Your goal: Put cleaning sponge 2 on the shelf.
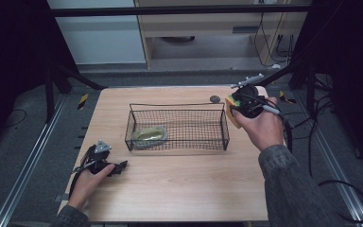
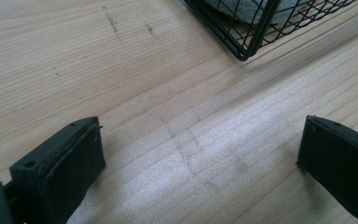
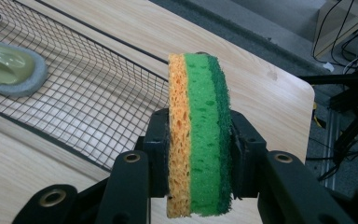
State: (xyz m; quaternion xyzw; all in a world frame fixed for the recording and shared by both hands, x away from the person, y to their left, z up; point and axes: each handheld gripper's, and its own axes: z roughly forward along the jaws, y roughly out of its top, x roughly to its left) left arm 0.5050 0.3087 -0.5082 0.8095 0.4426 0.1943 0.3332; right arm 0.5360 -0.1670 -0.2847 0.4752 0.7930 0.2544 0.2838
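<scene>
Right gripper view has the right tongs point(image 3: 193, 154) clenched on 1 sponge point(image 3: 198, 135), not yet in the basket point(image 3: 98, 93); left tongs point(image 2: 200, 154) released, idle on the worktop point(image 2: 168, 93).

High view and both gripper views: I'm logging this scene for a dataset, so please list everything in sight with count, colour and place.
sponge: one, orange, light green and dark green layers, clamped upright in the right gripper, beside the basket's right end
basket: one, black wire, middle of the table
dish: one, yellow-green with a grey rim, inside the basket at its left end
disc: one, dark, small, on the table behind the basket
table: one, light wood
left gripper: one, black, jaws wide apart, resting low on the table's near left part
right gripper: one, black, shut on the sponge
hands: two, one on each gripper
</scene>
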